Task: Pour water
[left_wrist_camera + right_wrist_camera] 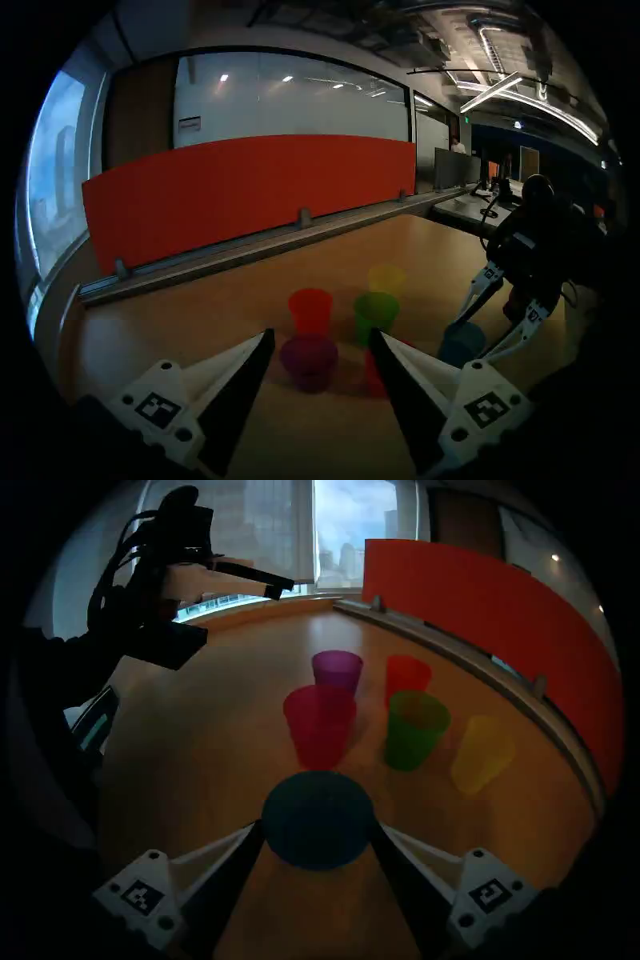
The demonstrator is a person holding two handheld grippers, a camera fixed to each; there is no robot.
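Right gripper view: right tool (315, 827) clenched on blue cup (318, 812) (left tool (322, 336) released), bare table (200, 744) leftward.

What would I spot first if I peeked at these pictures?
Probably the bright cups on the wooden table: purple, red, orange, green and yellow, clustered together. A blue cup sits nearest, between the fingers of the right tool, and a big orange-red panel stands along one table edge.

The right gripper (316, 828) is gripping a blue cup (318, 800) between both fingers (its open mouth showing), with a red cup (319, 724) standing just beyond.
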